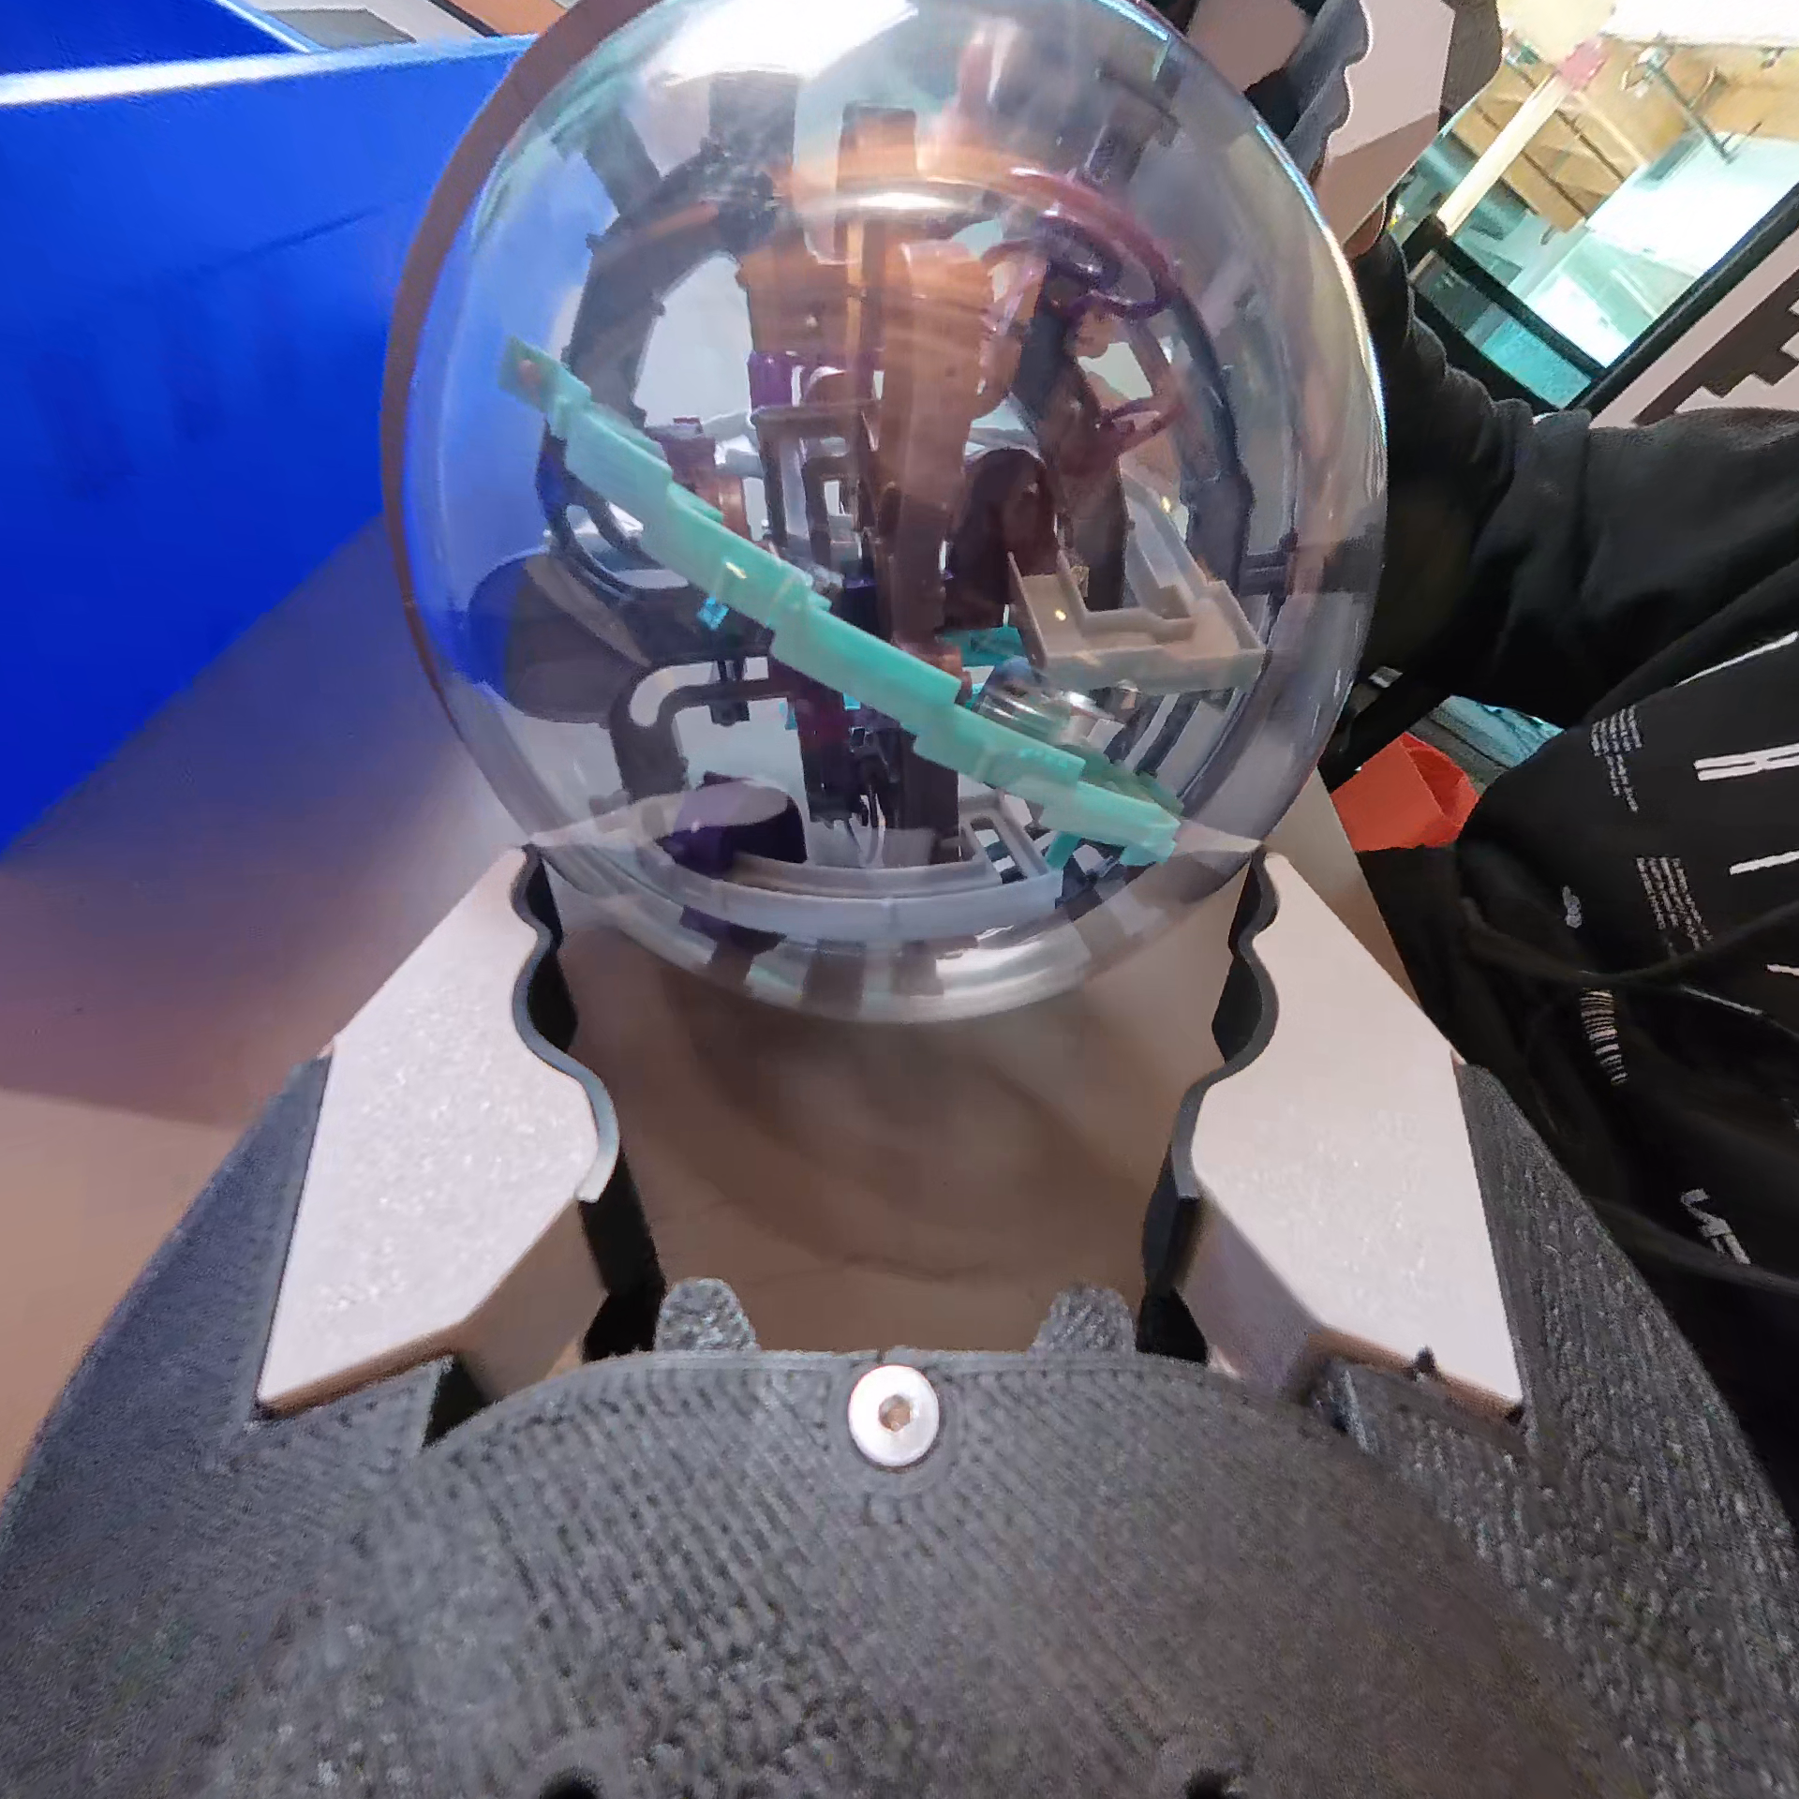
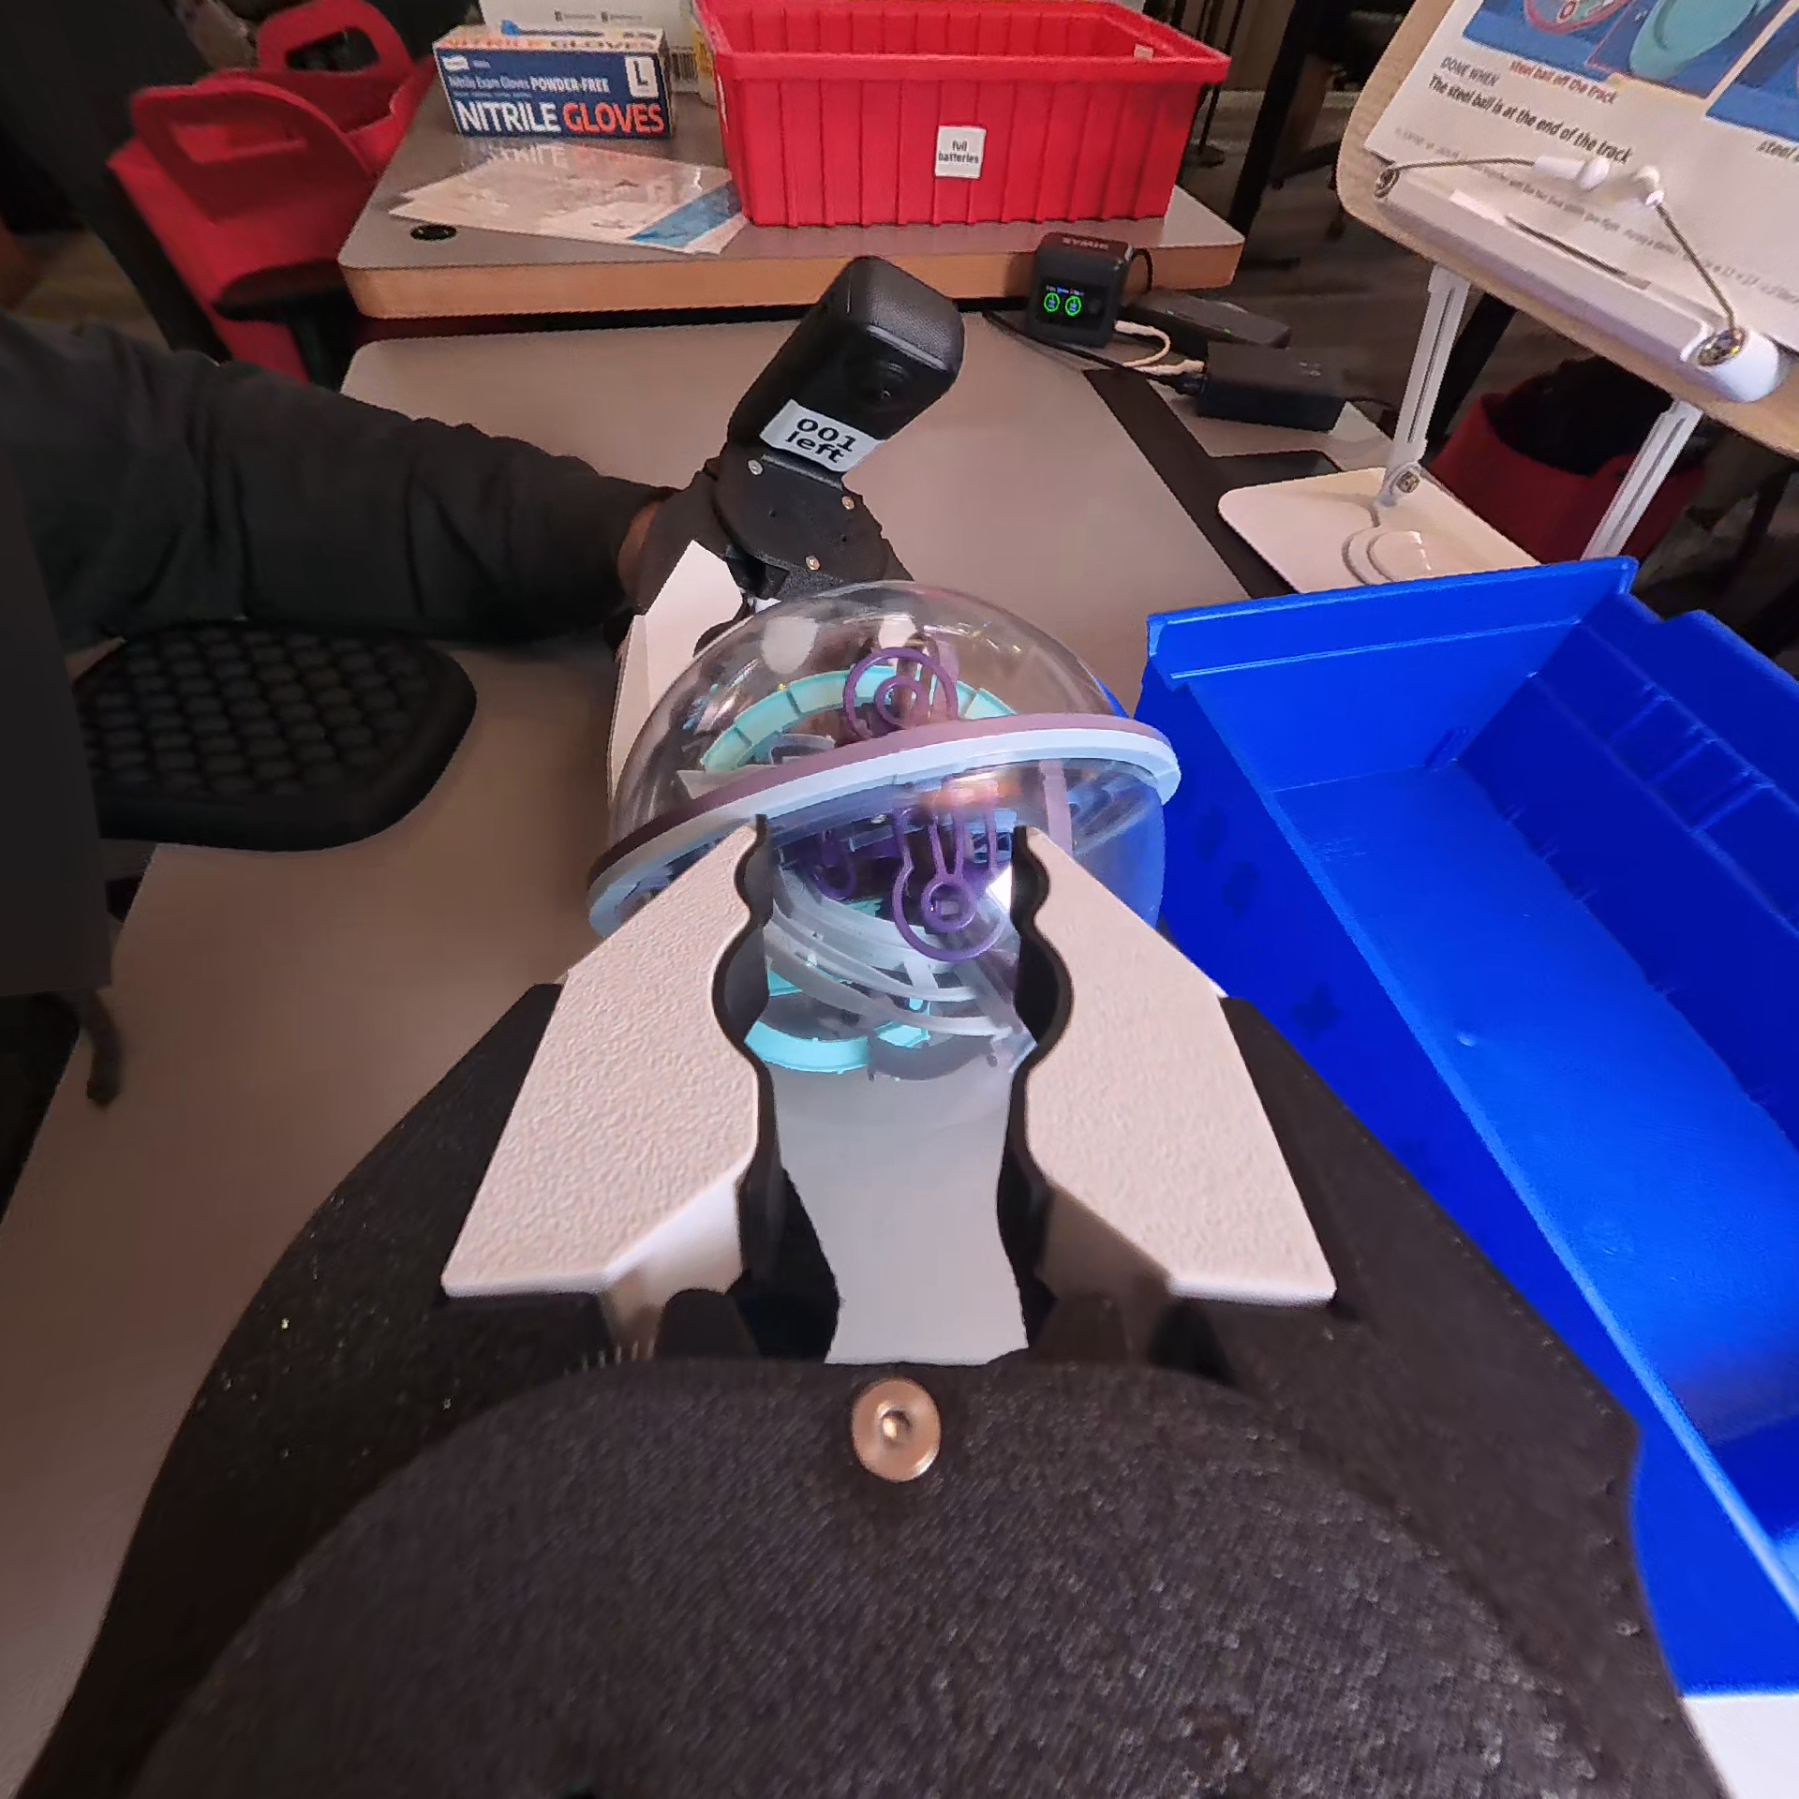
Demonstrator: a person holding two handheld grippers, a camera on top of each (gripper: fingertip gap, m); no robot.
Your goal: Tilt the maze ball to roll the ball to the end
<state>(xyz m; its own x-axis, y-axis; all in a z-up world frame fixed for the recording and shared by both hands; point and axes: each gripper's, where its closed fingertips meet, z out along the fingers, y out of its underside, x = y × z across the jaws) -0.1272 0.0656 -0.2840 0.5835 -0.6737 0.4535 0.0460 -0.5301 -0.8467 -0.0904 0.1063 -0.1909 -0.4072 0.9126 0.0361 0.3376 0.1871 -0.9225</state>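
The maze ball (image 1: 896, 506) is a clear sphere with teal, grey, brown and purple tracks inside. It fills the left wrist view. My left gripper (image 1: 894, 876) is shut on its lower part, one fingertip against each side. A small shiny ball (image 1: 1022, 706) sits beside the teal track, low and right of centre. In the right wrist view the maze ball (image 2: 876, 740) is tilted, its pale rim slanting up to the right. My right gripper (image 2: 888, 847) is shut on it just under the rim. The left gripper (image 2: 808, 506) holds the far side.
An open blue bin (image 2: 1460, 876) lies close on the right and also shows in the left wrist view (image 1: 195, 389). A black mesh pad (image 2: 263, 730) lies on the grey table (image 2: 292, 973) at the left. A red bin (image 2: 954, 107), a glove box (image 2: 555, 88) and a document stand (image 2: 1558, 195) are behind.
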